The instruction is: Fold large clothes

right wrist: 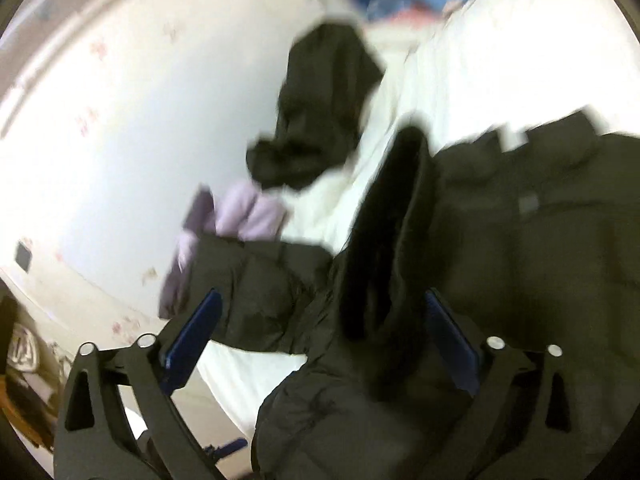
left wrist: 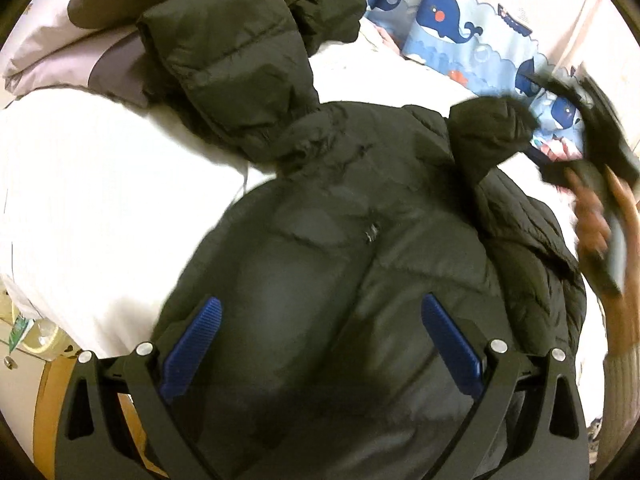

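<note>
A black puffer jacket (left wrist: 360, 216) lies spread on the white bed (left wrist: 100, 200), with one sleeve (left wrist: 232, 64) stretched away to the upper left. My left gripper (left wrist: 320, 320) hangs just over the jacket's body, its blue pads (left wrist: 192, 340) wide apart and open with nothing pinched. In the blurred right wrist view my right gripper (right wrist: 320, 320) is open over the jacket (right wrist: 540, 240). A dark raised fold of the jacket (right wrist: 384, 248) stands between the jaws, and the pads (right wrist: 448, 332) do not press on it. A person's hand (left wrist: 596, 224) shows at the right edge of the left wrist view.
A grey and lilac garment (left wrist: 80, 48) and another black garment (left wrist: 320, 4) lie at the bed's far side, also seen as the lilac garment (right wrist: 240, 216) and black garment (right wrist: 320, 112). Whale-print bedding (left wrist: 448, 20) lines the wall. Small items sit by the bed's edge (left wrist: 36, 336).
</note>
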{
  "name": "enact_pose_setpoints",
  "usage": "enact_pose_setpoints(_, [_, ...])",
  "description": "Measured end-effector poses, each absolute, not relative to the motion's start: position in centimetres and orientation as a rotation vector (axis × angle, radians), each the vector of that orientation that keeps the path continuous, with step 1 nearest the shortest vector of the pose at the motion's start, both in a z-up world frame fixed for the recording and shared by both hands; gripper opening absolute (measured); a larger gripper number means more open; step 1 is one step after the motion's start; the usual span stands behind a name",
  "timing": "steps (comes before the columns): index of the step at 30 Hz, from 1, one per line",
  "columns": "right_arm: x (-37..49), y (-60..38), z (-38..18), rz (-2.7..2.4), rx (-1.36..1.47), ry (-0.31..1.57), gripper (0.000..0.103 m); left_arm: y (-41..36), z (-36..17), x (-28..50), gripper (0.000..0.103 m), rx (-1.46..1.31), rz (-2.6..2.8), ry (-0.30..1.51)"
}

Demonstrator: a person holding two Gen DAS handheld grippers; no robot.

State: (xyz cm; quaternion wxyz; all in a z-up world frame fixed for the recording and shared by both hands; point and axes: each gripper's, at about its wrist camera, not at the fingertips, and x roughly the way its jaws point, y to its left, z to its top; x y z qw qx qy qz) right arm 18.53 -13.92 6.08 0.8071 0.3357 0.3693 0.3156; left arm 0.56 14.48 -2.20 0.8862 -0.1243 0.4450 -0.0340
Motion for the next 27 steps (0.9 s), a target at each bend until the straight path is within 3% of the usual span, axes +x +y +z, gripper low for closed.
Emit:
enact_pose_setpoints(4, [13.7,-24.7,4.3,0.510,0.839,0.711,0.096,13.4,-1.0,3.2,0.096,-0.219,-0.108,0.926])
enact_pose_setpoints(10, [11.7,-32.6,0.4,0.375,0.981,0.745,0.096,8.8,-0.3,7.1,0.096,-0.145,-0.165,0.941])
enact_pose_setpoints(18, [11.6,-32.7,-3.1,0.421,1.100,0.707,0.096,-3.3,0.5,13.9,0.096,0.200,-0.184,0.844])
enact_pose_setpoints(22, [11.6,-33.3,-6.6,0.399,1.197,0.706,0.096,-8.4,-2.9,19.2,0.096,0.518,0.010,0.789])
enact_pose_setpoints(25, [10.9,-33.6,-7.8,0.423,1.217,0.671,0.096,-7.0,-4.8,23.1,0.096,0.628,0.237,0.776])
enact_pose_setpoints(27, [10.4,-33.7,-8.2,0.444,1.212,0.645,0.096,-1.6,-3.8,24.5,0.096,0.419,0.303,0.849])
